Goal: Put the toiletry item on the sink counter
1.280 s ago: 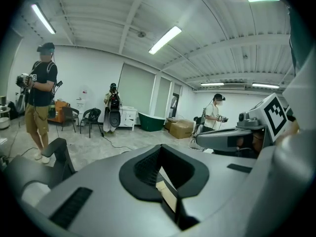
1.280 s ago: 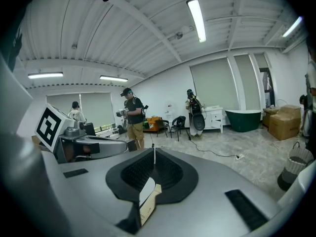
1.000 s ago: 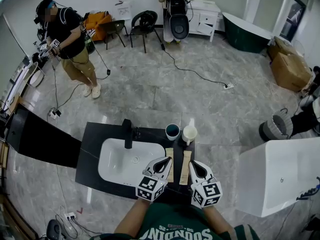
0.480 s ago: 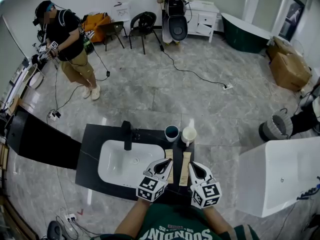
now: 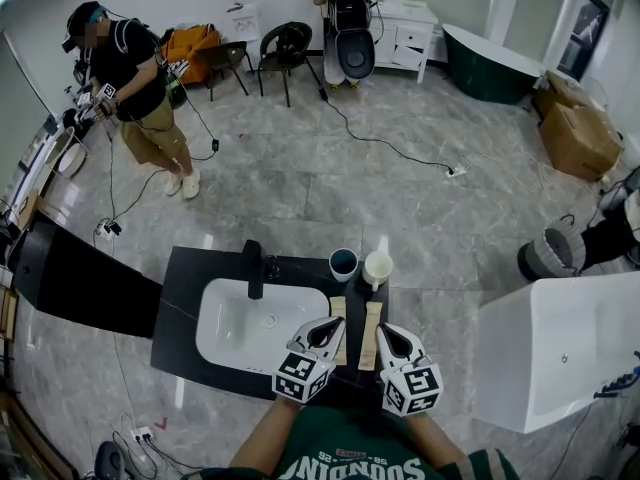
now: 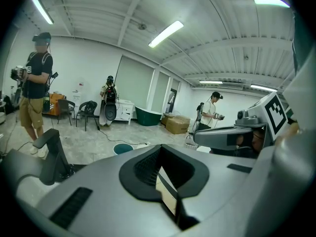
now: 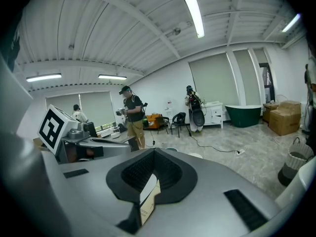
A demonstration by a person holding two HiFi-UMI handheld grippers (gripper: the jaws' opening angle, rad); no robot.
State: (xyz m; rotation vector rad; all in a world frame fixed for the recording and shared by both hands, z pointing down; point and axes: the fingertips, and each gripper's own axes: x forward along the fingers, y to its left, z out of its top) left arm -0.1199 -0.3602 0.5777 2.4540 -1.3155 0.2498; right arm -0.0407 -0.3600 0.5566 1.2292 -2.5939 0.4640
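Your left tongs (image 5: 335, 321) are clamped on the thin faces of the left box (image 5: 340, 306), and your right tongs (image 5: 384, 329) pinch the right box (image 5: 372, 313) the same way. Both boxes run side by side away from you, low over the dark counter (image 5: 185, 308), right of the basin (image 5: 250, 336) and short of the two cups (image 5: 344, 264). I cannot tell whether they touch it. Held edge-up like this, each box stays steady and square to the counter. That strip looks chosen because it is bare, so you likely only need to set them down and let go.
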